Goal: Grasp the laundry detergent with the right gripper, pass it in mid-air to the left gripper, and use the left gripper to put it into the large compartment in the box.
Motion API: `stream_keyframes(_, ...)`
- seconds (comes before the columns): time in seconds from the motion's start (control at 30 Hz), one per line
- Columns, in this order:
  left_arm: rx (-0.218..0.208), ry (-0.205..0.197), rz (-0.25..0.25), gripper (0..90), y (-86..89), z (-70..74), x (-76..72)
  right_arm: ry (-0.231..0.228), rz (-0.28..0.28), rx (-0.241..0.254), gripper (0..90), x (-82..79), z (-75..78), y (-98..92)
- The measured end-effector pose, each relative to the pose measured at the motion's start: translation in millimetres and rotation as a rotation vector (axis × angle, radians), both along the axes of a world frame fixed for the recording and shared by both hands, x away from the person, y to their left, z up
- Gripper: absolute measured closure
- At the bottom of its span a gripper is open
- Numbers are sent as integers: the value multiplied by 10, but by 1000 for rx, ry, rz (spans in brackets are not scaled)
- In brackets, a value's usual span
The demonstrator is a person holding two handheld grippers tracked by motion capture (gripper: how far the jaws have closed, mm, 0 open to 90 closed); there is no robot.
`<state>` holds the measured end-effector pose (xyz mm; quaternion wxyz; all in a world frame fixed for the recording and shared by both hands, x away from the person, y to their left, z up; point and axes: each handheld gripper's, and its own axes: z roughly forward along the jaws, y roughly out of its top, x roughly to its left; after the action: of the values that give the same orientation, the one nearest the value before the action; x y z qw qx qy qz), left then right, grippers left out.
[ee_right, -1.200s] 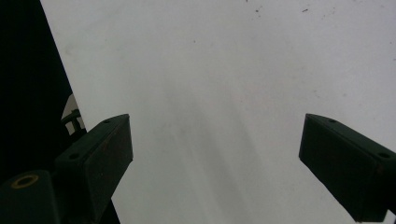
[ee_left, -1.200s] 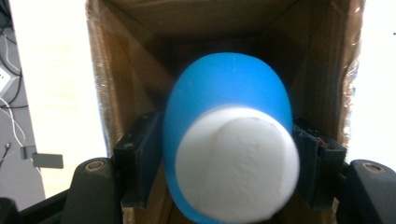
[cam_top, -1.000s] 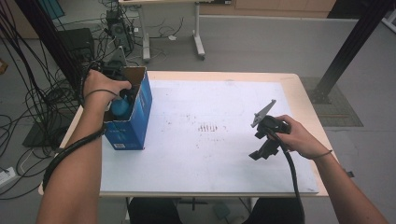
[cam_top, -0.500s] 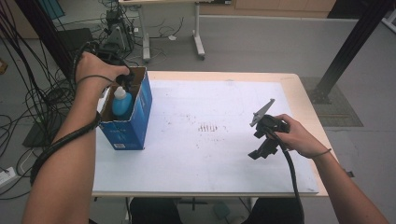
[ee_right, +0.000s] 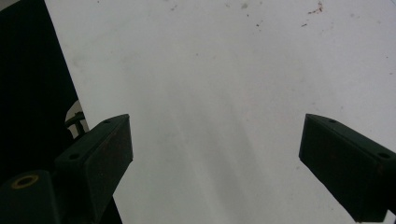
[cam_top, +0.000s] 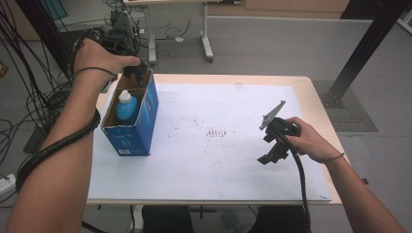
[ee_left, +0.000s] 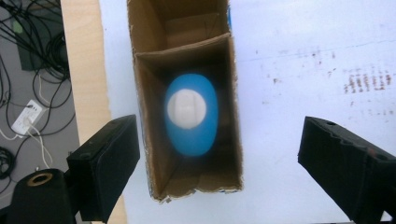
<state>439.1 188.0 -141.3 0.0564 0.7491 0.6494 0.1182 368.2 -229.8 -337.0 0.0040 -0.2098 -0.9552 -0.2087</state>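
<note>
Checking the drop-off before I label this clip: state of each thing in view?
Bottle: upright in the box, cap on, in the nearer compartment as the high view shows it, free of the jaws.
Box: top open, upright on the table, far compartment empty.
Left gripper: above the box, jaws just opened, nothing between them.
Right gripper: open, empty, over the white sheet.

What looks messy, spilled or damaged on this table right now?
The white table cover has reddish-brown specks and a smudged patch near its middle, like old stains. The cardboard box has a ragged near rim. The blue bottle stands upright inside; nothing spilled.
</note>
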Motion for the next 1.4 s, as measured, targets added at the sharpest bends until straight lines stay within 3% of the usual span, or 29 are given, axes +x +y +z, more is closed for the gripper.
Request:
stream_keyframes(0.23,-20,-7,-42,87,-95,74,-66,3,-23,-6,91,29,35,-22)
stream_keyframes(0.73,-63,-9,-166,48,-505,4,-172,5,-24,-32,90,19,134,21)
stream_keyframes(1.1,-108,34,-295,48,-910,-156,-225,8,-36,-33,90,2,87,3)
stream_keyframes(1.4,-110,58,-356,49,-1203,-337,-311,1,-36,-28,90,11,108,-7)
